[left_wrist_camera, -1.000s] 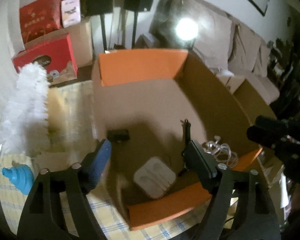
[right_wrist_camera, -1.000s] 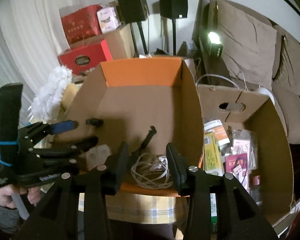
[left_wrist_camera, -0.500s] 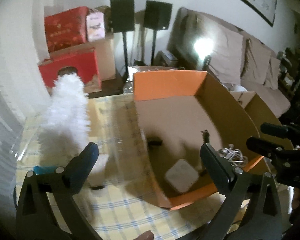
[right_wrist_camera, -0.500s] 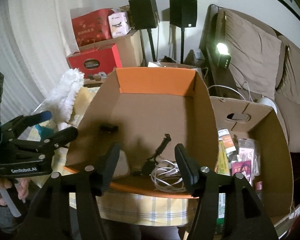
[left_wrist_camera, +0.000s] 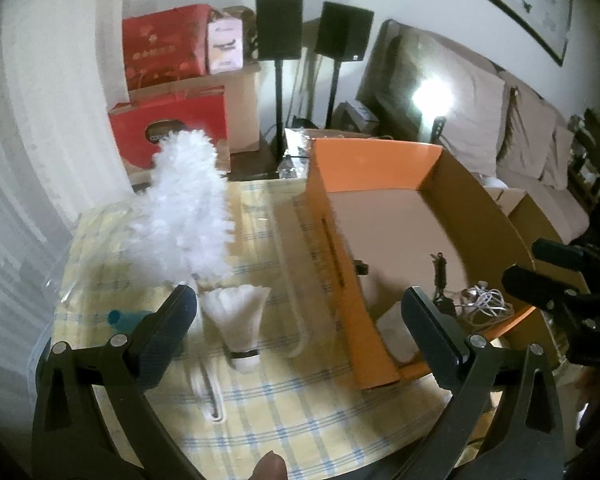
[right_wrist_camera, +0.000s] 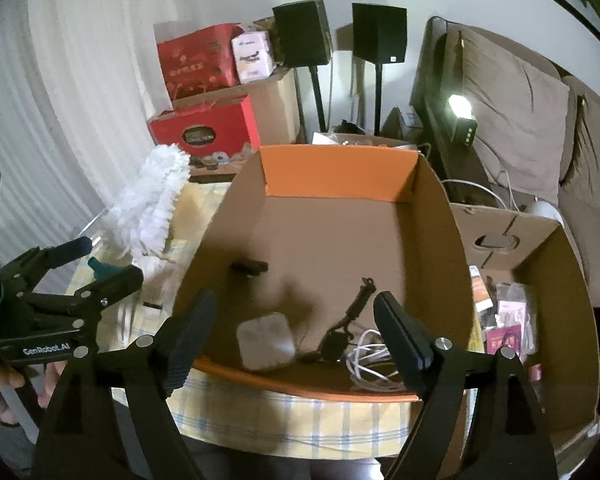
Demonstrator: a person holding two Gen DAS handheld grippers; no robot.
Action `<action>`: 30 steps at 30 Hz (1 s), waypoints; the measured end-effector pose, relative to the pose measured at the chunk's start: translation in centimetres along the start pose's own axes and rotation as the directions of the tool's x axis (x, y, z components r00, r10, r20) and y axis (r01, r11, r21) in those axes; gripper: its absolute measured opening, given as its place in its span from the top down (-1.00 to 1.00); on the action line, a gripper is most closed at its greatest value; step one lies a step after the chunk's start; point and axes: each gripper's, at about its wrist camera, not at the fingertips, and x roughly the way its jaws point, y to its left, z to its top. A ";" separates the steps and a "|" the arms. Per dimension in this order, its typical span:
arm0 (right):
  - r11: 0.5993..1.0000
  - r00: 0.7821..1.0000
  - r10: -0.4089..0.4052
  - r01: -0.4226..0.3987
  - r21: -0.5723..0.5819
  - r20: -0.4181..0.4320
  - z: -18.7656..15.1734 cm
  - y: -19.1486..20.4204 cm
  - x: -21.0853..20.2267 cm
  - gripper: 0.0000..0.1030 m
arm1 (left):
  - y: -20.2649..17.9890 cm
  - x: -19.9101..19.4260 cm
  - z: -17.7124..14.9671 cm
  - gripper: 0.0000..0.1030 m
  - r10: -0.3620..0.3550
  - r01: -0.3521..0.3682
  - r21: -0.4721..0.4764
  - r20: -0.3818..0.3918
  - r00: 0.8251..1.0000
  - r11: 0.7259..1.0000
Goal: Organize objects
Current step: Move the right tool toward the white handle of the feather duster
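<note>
An open cardboard box (right_wrist_camera: 236, 208) with orange flaps stands on the checked tablecloth (left_wrist_camera: 300, 408). Inside it lie a white square case (right_wrist_camera: 266, 344), a coiled white cable (right_wrist_camera: 370, 360), a black strap with a small device (right_wrist_camera: 354, 312) and a small black piece (right_wrist_camera: 248, 267). Left of the box on the cloth lie a white shuttlecock (left_wrist_camera: 238, 322) and a white fluffy duster (left_wrist_camera: 184, 204). My left gripper (left_wrist_camera: 298, 334) hangs open above the shuttlecock, holding nothing. My right gripper (right_wrist_camera: 294, 334) is over the box's near edge, its jaws opening and empty.
A second cardboard box (right_wrist_camera: 556, 248) with packets stands to the right of the table. Red gift boxes (left_wrist_camera: 164, 48), two black speakers on stands (left_wrist_camera: 279, 26) and a sofa with a bright lamp (left_wrist_camera: 432, 96) fill the background. A blue object (left_wrist_camera: 126, 317) lies under clear plastic near the left fingers.
My left gripper has opened wide and swung left out of the box to over the shuttlecock. The right gripper's jaws have spread and it has drawn back a little from the cable.
</note>
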 end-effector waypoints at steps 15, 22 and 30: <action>0.998 0.998 0.051 -0.051 -0.025 0.020 0.5 5.0 1.3 -0.97 | 5.9 -2.8 -1.0 -0.99 0.048 -0.046 -0.052 0.032 0.998 0.998; 0.995 0.995 0.094 -0.093 -0.039 0.022 0.8 7.8 2.1 -0.97 | 9.3 -3.9 -1.6 -0.99 0.090 -0.087 -0.073 0.043 0.995 0.994; 0.988 0.990 0.140 -0.138 -0.065 0.031 1.0 10.7 2.6 -0.97 | 13.4 -4.5 -2.7 -0.99 0.112 -0.105 -0.117 0.051 0.992 0.987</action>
